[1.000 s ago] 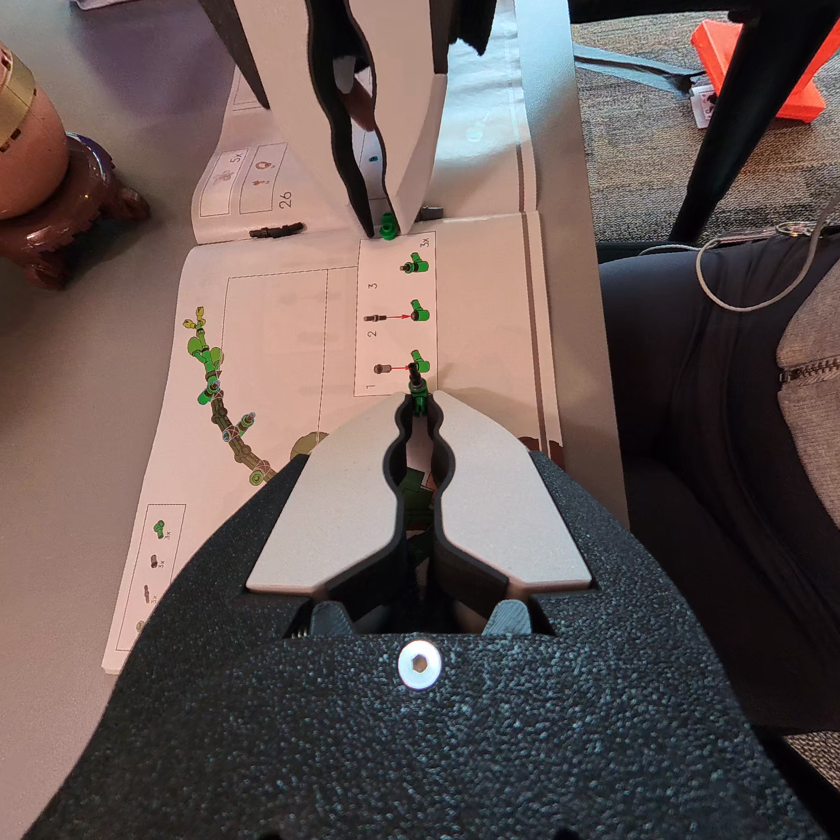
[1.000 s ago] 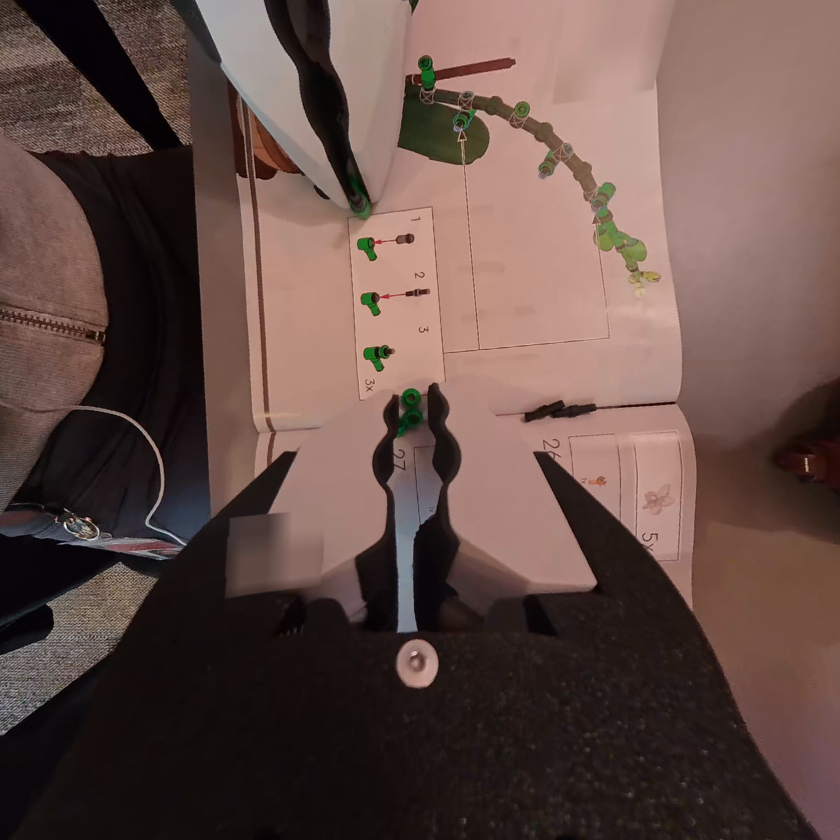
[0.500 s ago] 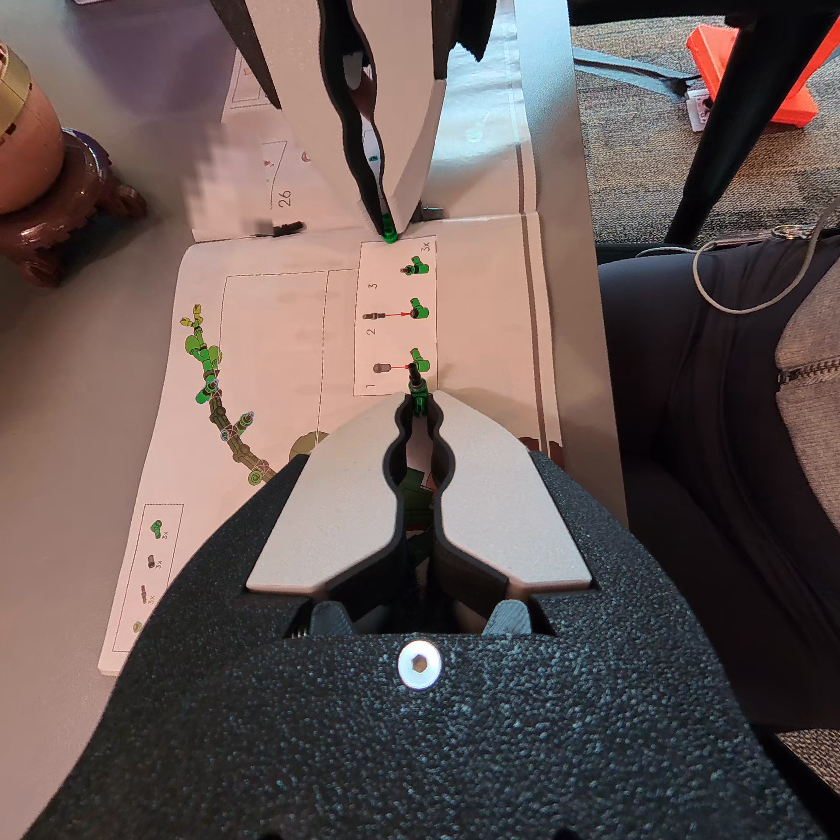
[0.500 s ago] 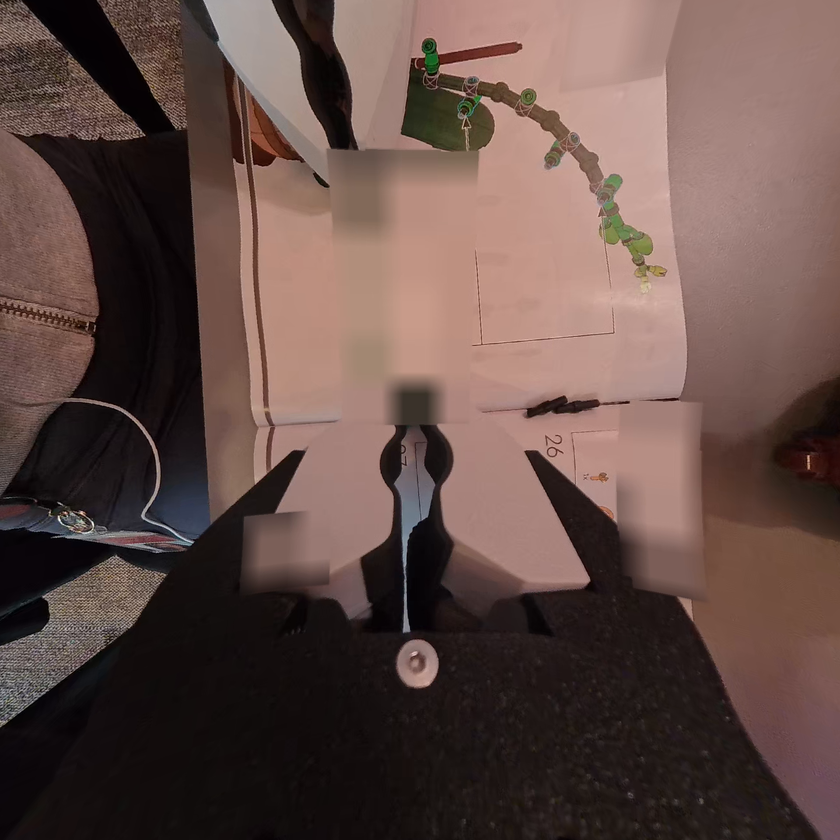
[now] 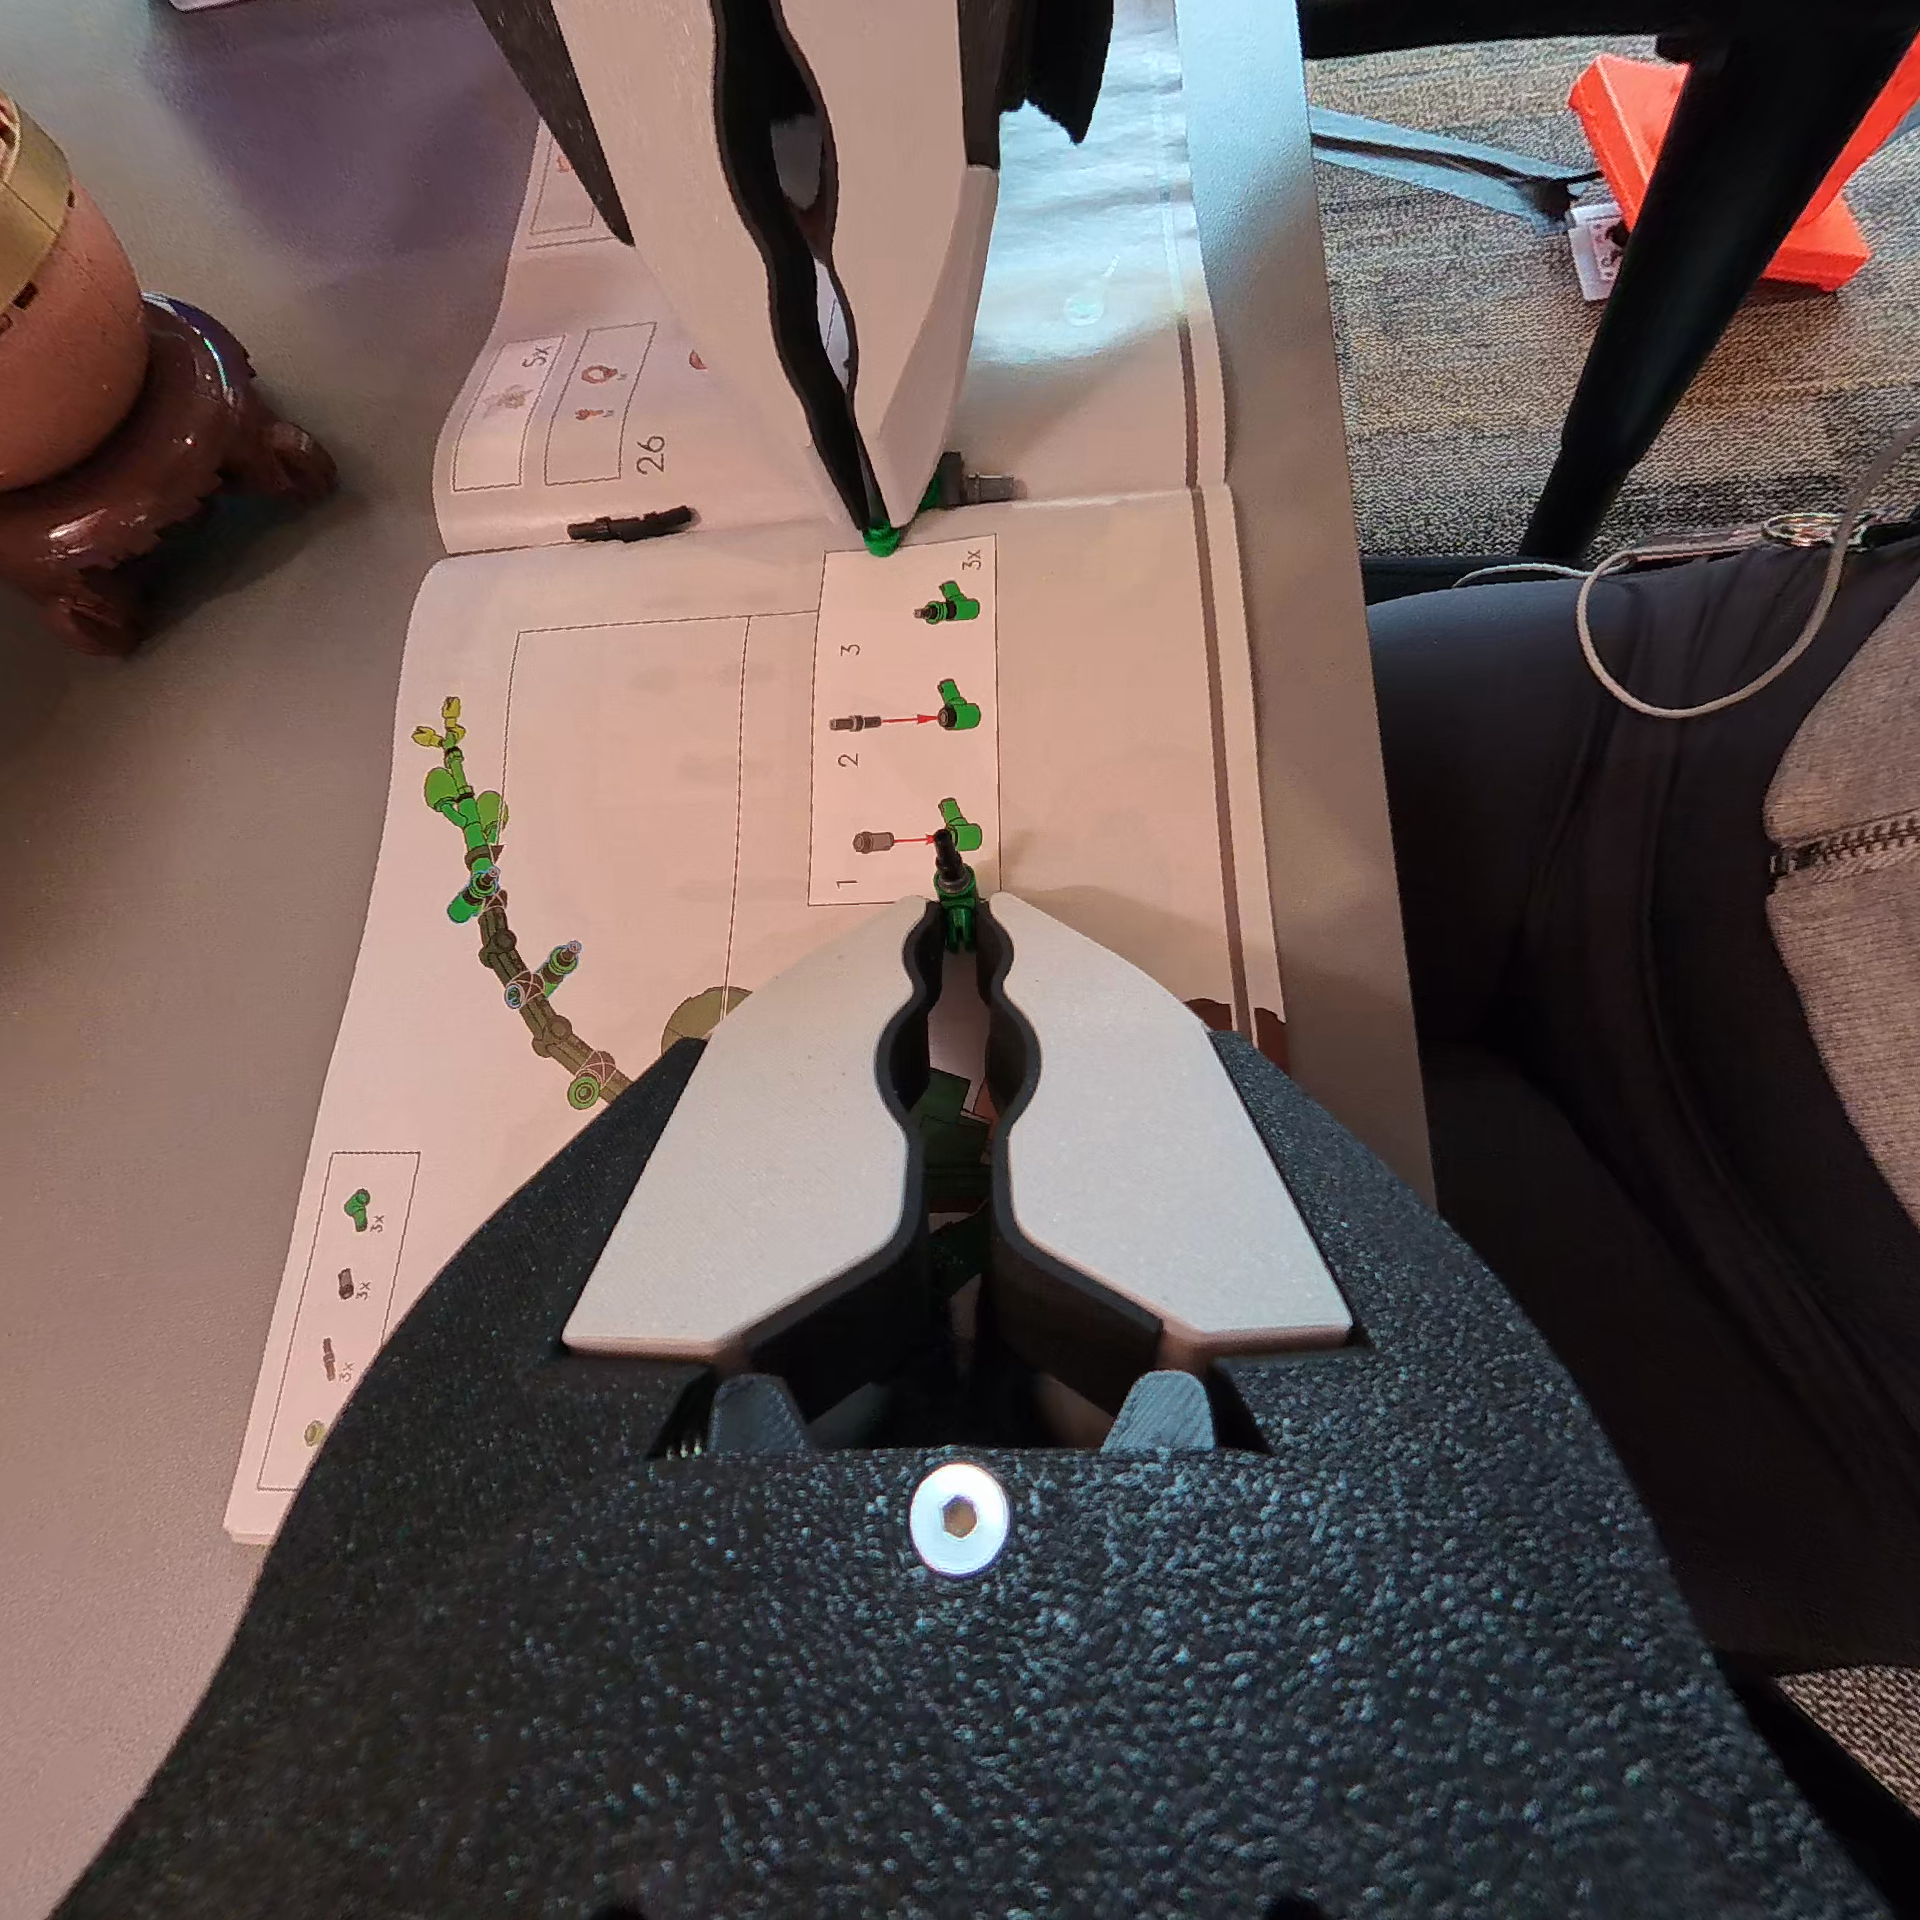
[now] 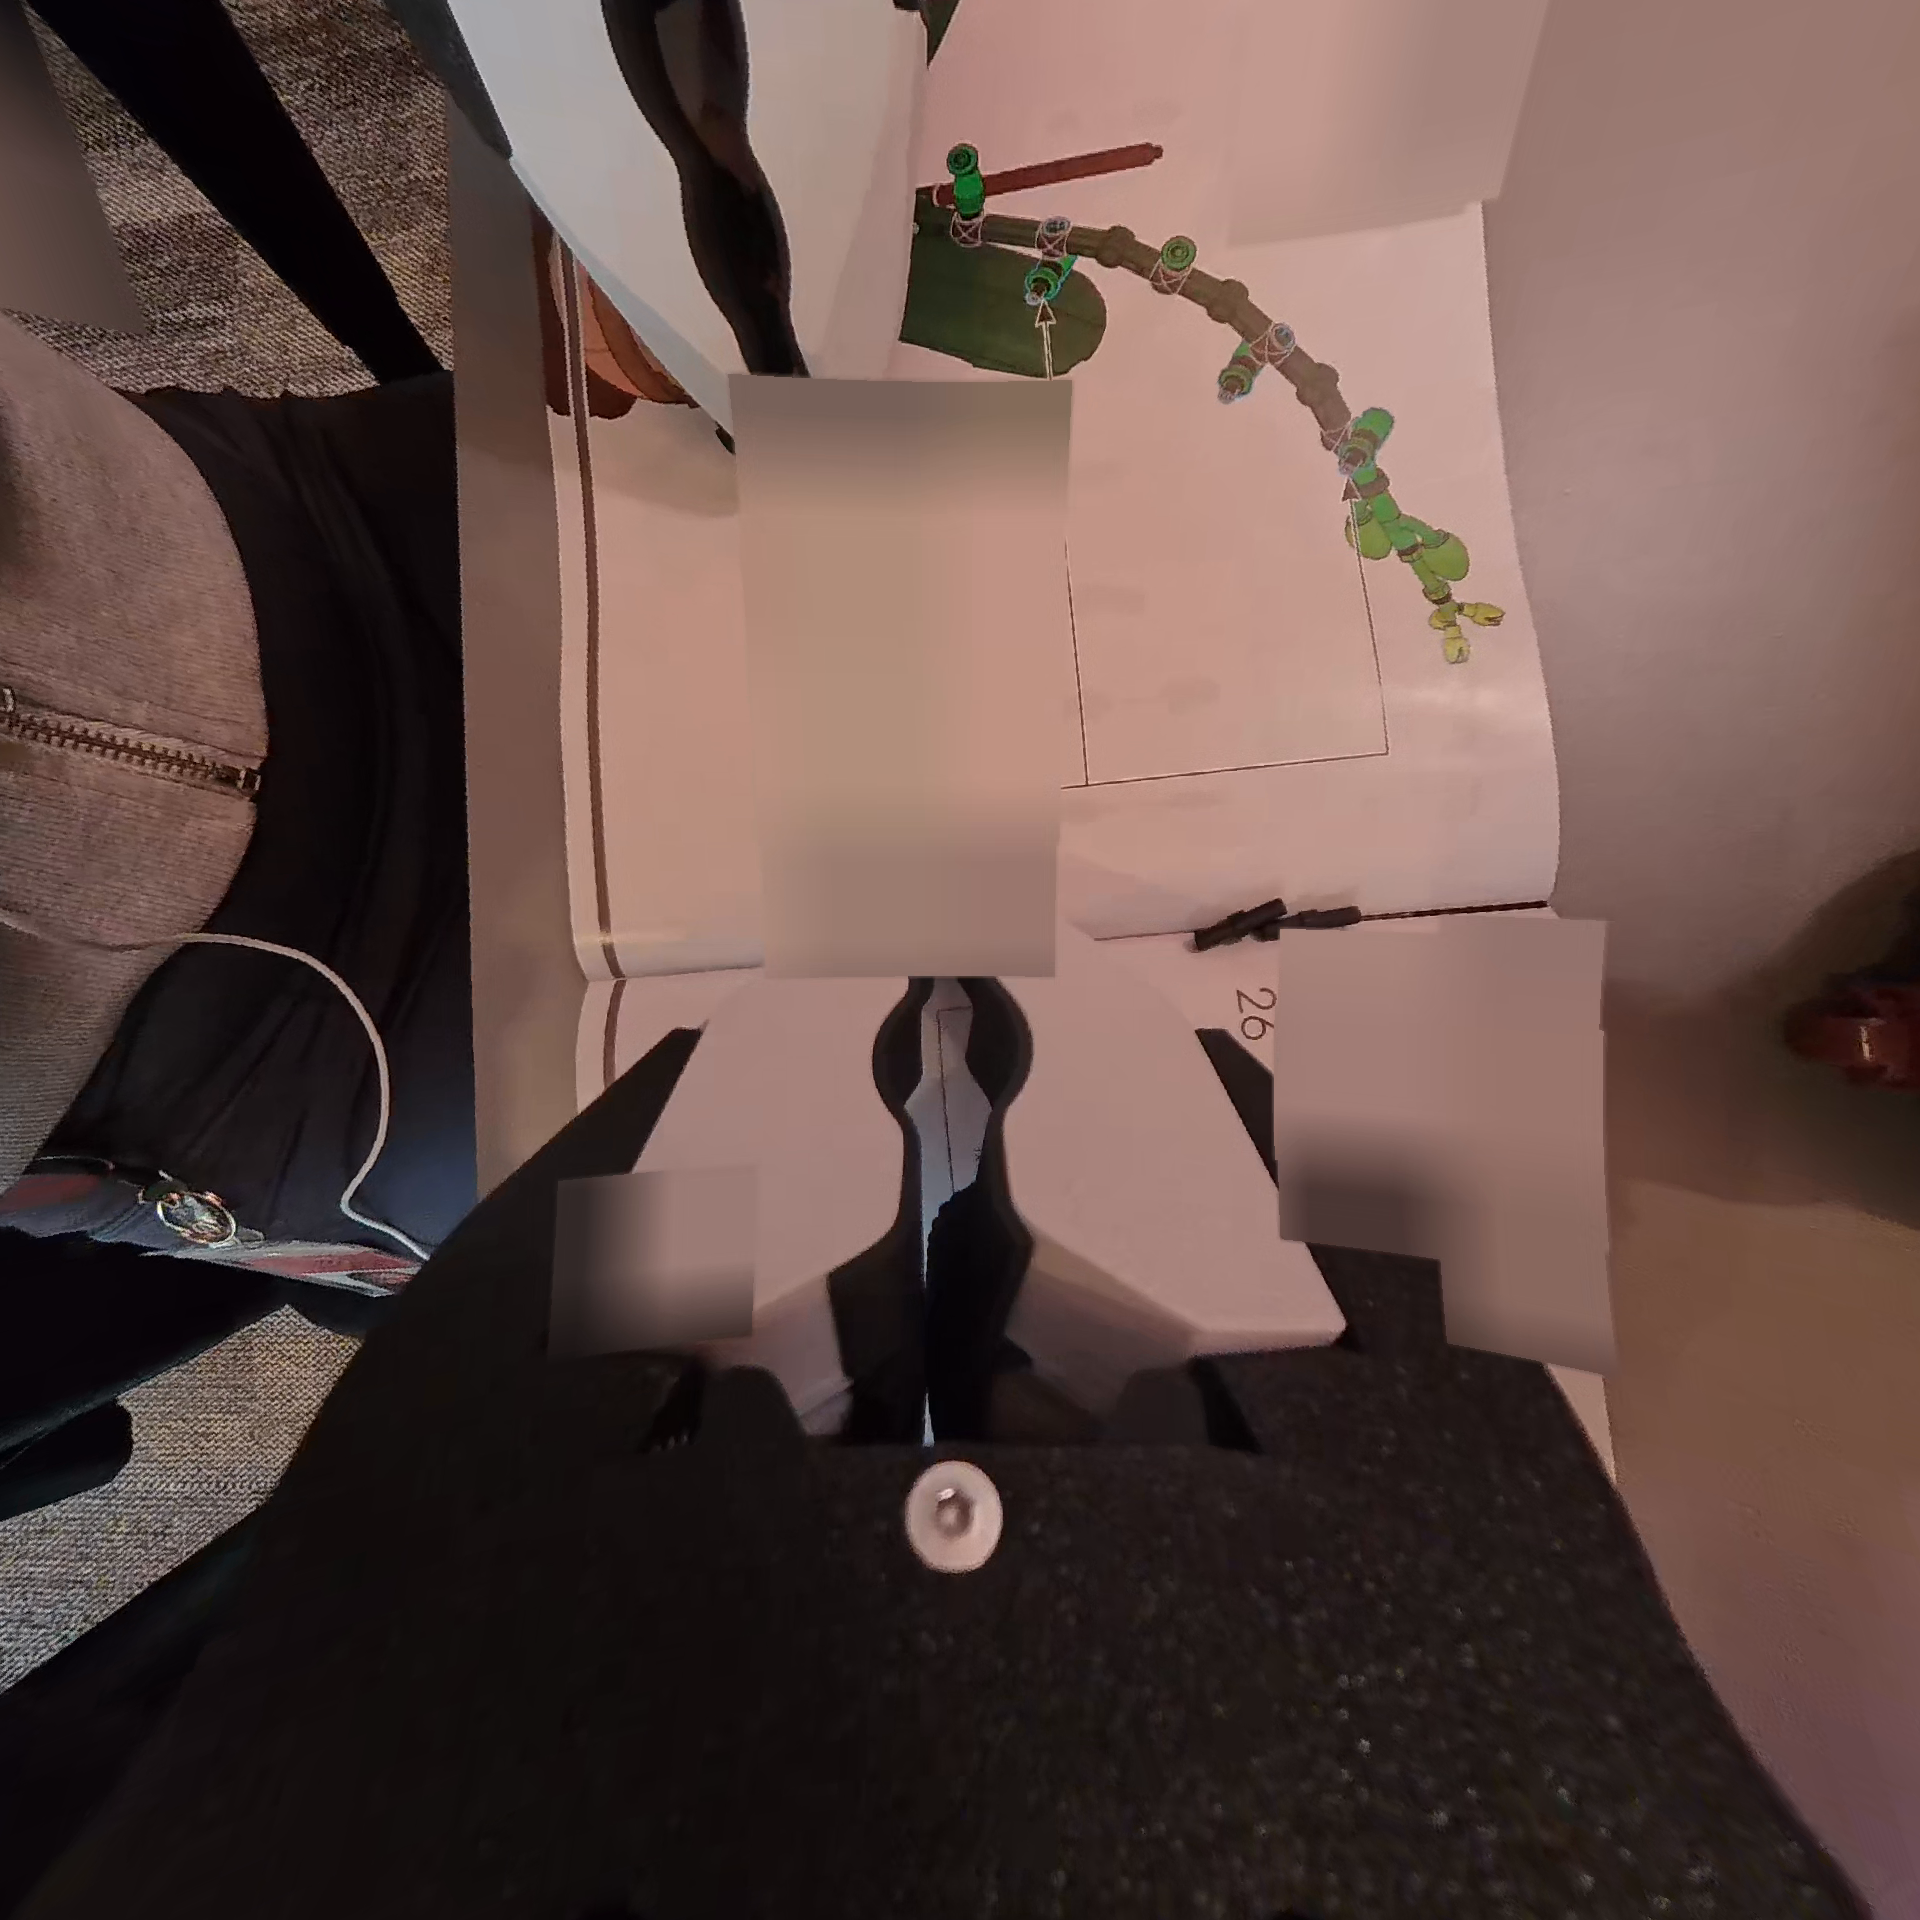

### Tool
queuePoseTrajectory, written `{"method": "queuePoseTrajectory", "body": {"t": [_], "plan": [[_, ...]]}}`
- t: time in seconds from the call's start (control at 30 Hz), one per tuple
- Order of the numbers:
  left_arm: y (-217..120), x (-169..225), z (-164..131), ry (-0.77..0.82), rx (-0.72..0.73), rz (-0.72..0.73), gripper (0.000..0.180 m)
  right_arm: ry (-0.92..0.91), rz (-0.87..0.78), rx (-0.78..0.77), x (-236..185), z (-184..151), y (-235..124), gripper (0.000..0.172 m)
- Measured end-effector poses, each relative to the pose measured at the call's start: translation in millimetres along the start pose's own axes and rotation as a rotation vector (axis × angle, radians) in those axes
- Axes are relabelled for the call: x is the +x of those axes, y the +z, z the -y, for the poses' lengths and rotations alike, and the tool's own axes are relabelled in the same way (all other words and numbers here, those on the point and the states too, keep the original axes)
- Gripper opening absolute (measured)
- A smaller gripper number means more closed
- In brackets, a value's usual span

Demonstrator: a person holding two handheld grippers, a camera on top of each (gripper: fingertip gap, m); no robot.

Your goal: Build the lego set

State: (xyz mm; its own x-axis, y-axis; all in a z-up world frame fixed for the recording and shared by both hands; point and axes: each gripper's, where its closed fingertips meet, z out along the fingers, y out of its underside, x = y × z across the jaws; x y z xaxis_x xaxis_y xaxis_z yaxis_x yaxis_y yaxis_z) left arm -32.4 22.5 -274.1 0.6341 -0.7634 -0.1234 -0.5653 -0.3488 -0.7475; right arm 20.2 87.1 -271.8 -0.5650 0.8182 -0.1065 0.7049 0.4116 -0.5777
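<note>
Both grippers clench small green connector pieces: left gripper [image 5: 958, 914] one [image 5: 956, 906] with a black pin [image 5: 944, 847] ahead; right gripper [image 5: 881, 525] another [image 5: 881, 539], above an open booklet [image 5: 623, 727].

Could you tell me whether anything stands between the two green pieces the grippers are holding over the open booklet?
Nothing visible does: between the green connector and the green piece lies only the flat open booklet.

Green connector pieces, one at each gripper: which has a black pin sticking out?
The green piece clamped by the left gripper: a black pin juts forward from it. The other green piece, at the right gripper, shows none.
</note>
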Motion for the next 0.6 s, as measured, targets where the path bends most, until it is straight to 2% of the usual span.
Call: {"method": "queuePoseTrajectory", "body": {"t": [0.6], "plan": [[1.6,1.8,-0.2,-0.005,0.0,-0.004,0.005,-0.006,-0.058,-0.118,1.2,0.9,3.8,0.005]]}}
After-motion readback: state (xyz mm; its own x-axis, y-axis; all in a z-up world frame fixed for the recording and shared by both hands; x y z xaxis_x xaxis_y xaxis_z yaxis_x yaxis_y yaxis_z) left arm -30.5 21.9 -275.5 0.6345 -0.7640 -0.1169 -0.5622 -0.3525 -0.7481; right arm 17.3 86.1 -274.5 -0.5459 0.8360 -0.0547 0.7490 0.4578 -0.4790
